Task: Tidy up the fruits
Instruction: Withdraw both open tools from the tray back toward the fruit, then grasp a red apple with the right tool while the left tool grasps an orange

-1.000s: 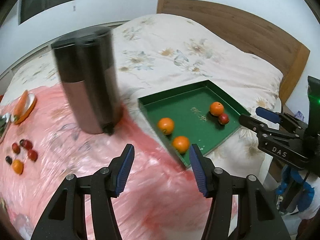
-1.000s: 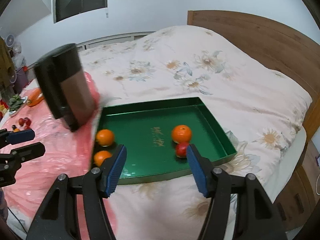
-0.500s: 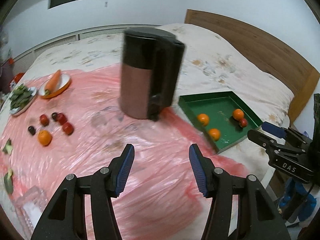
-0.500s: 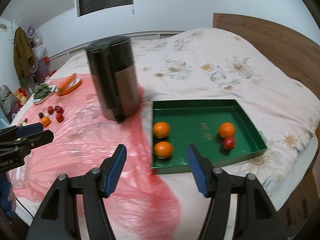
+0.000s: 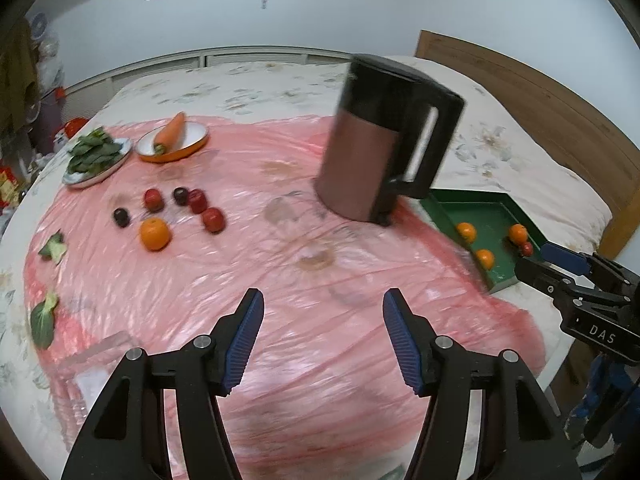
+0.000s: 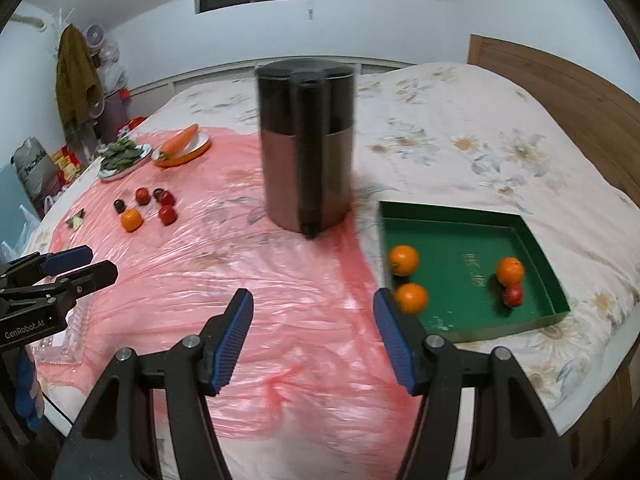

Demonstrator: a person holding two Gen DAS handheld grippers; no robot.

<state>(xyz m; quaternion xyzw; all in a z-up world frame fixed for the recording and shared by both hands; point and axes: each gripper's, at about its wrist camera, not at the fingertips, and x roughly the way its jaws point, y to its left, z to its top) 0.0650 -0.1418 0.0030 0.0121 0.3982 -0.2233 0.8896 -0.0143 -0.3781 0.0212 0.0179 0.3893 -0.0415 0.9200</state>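
Risk sits mostly with the tall kettle, which stands on the pink plastic sheet between the loose fruit at the far left and the green tray at the right; any carry from the pile to the tray passes right beside it, and a swinging gripper or a clipped handle could tip it on the soft bed

Left gripper hovers over bare sheet with nothing between its blue pads; its jaws have just been opening and stand apart at a moderate width. Right gripper is likewise parted and empty, near the tray's left edge

Fruit left to sort: one orange and several small red and dark fruits clustered on the sheet, well apart from both grippers. Already in the tray lie three oranges and one red fruit

Other hazards, as I judge them:
- the sheet looks slick and wrinkled, so a round fruit nudged by one pad may roll away instead of being caught
- the small fruits touch or nearly touch, so closing on one could squeeze or scatter its neighbours
- the bedding gives under pressure, so pushing down may sink the fruit out of the pads' reach
- the carrot in its bowl and the plate of greens lie just beyond the pile and are not fruit; overreach could disturb them
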